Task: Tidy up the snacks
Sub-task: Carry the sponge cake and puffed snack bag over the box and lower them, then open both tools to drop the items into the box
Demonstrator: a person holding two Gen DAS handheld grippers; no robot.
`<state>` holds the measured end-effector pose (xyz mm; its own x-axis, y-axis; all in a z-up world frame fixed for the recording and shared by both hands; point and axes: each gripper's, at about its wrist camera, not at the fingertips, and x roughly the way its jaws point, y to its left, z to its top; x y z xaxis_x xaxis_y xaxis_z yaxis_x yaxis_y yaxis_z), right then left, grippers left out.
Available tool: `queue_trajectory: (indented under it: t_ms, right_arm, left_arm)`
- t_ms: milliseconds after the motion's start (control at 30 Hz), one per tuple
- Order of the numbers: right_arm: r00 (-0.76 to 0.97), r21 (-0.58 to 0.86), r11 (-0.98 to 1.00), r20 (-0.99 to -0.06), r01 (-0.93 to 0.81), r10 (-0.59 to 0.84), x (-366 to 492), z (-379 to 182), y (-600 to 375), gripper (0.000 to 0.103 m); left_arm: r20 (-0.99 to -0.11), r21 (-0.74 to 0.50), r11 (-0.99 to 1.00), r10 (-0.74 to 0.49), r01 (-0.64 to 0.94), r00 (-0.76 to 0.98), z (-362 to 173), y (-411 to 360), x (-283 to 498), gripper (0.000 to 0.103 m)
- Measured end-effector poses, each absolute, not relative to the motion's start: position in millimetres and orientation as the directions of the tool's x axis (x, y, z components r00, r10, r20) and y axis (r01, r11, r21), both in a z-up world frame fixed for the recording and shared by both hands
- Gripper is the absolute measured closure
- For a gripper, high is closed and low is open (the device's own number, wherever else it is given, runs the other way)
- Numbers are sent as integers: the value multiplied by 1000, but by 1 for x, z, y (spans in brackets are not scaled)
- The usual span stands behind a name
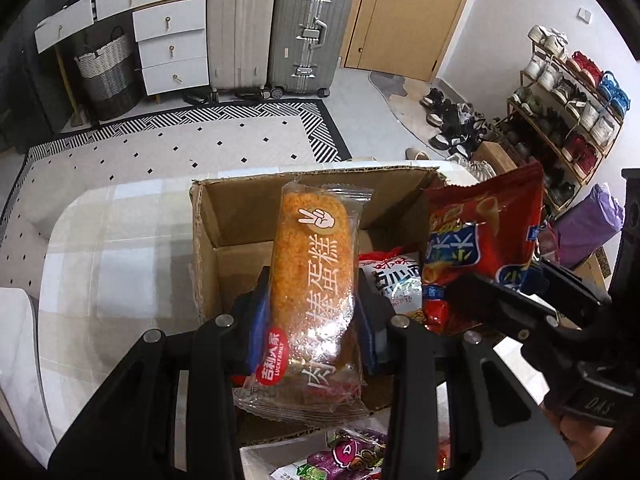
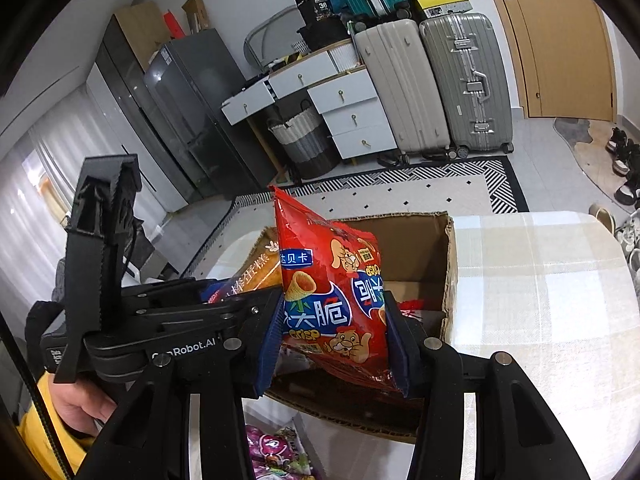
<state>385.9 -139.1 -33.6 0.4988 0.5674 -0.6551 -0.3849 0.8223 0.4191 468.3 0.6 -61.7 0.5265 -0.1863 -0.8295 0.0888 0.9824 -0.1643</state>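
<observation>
My left gripper point(image 1: 310, 312) is shut on a clear-wrapped orange cake bar point(image 1: 312, 264) and holds it above the open cardboard box point(image 1: 240, 216). My right gripper point(image 2: 334, 328) is shut on a red crisp bag point(image 2: 336, 292) and holds it over the same box point(image 2: 448, 264). The red bag also shows at the right of the left wrist view point(image 1: 480, 232). A white and red snack pack point(image 1: 394, 280) lies inside the box. The left gripper's body and the cake bar point(image 2: 256, 272) show at the left of the right wrist view.
The box stands on a table with a pale checked cloth point(image 2: 540, 300). Loose purple and green snack packs point(image 1: 352, 456) lie on the table in front of the box, also in the right wrist view point(image 2: 272, 452). Suitcases point(image 1: 276, 28), drawers and a shoe rack point(image 1: 568, 100) stand beyond.
</observation>
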Motion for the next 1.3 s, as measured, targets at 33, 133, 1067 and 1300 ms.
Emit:
queue_trajectory:
  t_ms: [33, 133, 1067, 1300]
  right_arm:
    - [497, 420, 823, -657, -383, 567, 385, -34, -139, 56]
    - [490, 421, 824, -664, -378, 564, 385, -37, -138, 56]
    - [504, 352, 872, -715, -339, 485, 384, -37, -121, 55]
    - [553, 382, 863, -662, -332, 506, 360, -7, -137, 54]
  left_arm:
    - [-831, -160, 983, -182, 88, 526, -64, -1, 464, 70]
    - [-829, -162, 984, -180, 80, 530, -68, -3, 463, 69]
    - [-811, -121, 993, -108, 17, 576, -30, 22, 397, 38]
    - [-799, -112, 994, -97, 12, 593, -7, 24, 363, 31]
